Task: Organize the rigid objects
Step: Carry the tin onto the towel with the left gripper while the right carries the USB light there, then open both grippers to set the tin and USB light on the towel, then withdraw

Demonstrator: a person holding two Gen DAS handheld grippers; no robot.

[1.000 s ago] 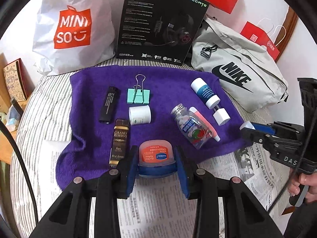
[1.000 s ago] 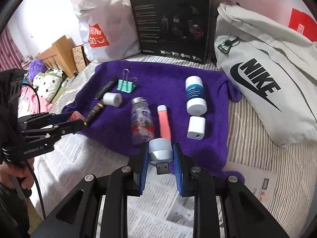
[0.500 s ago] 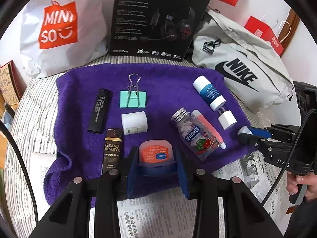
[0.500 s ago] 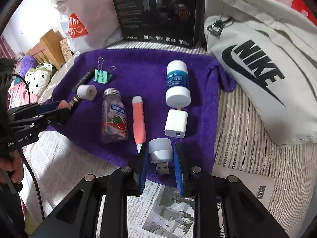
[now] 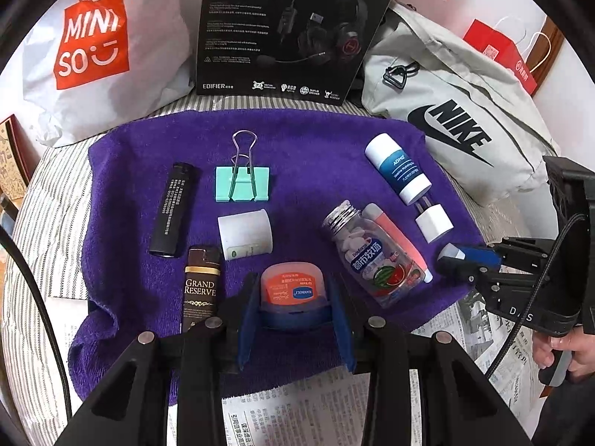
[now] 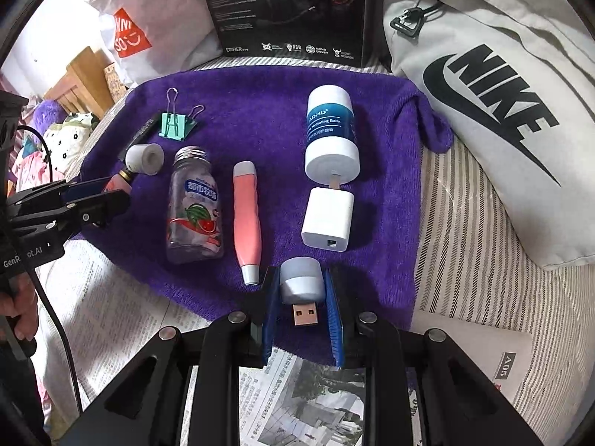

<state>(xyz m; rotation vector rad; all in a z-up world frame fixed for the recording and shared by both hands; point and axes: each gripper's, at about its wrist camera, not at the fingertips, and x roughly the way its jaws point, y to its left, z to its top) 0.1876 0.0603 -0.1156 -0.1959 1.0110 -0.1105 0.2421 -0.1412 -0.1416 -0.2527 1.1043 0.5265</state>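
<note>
My left gripper (image 5: 293, 290) is shut on an orange-lidded balm tin (image 5: 292, 286) over the near edge of the purple towel (image 5: 316, 141). My right gripper (image 6: 300, 290) is shut on a small grey USB light (image 6: 300, 284), plug toward the camera, over the towel's near right edge. On the towel lie a black lighter (image 5: 173, 210), a green binder clip (image 5: 241, 184), a white cap (image 5: 245, 233), a brown Grand Reserve lighter (image 5: 200, 286), a candy bottle (image 6: 195, 204), a pink tube (image 6: 246, 219), a blue-white balm stick (image 6: 329, 133) and a white charger (image 6: 327, 217).
A Miniso bag (image 5: 96, 55), a black headset box (image 5: 290, 26) and a grey Nike bag (image 6: 494, 85) stand behind the towel. Newspaper (image 6: 301, 401) covers the striped bed in front. Red paper bags (image 5: 502, 55) are at the back right.
Both grippers have moved forward over the towel's near edge, still holding the tin and the USB light. The objects on the towel have not moved.
</note>
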